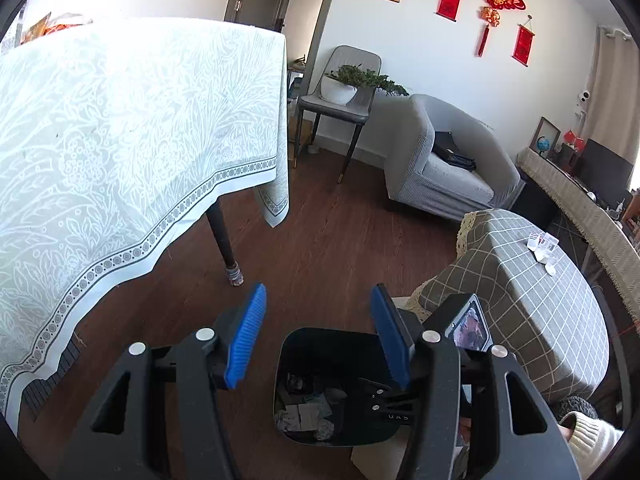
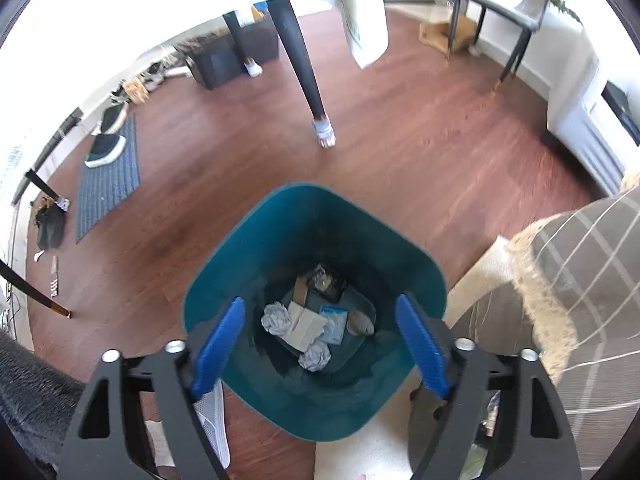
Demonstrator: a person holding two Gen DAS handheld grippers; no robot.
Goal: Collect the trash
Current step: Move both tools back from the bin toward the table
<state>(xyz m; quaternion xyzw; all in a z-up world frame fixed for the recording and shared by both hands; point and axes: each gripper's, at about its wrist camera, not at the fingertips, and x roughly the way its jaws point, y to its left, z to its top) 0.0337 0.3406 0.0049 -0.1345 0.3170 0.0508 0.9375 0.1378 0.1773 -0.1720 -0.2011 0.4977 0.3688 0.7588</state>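
Right wrist view: looking straight down into the teal bin (image 2: pixel 320 216) on the wooden floor (image 2: pixel 420 152), right claw (image 2: pixel 320 344) spread wide, gripping nothing. Crumpled paper balls (image 2: pixel 275 319) and flat wrappers (image 2: pixel 307 324) lying at the bin's bottom. Left claw (image 1: pixel 318 336) likewise released, hovering over the same bin (image 1: pixel 316 348) beside the checked worktop (image 1: pixel 532 280). Small white scraps (image 1: pixel 542 245) resting on that worktop, well apart from the bin; probably next: approaching from above, pinching one scrap squarely, releasing only over the bin's middle.
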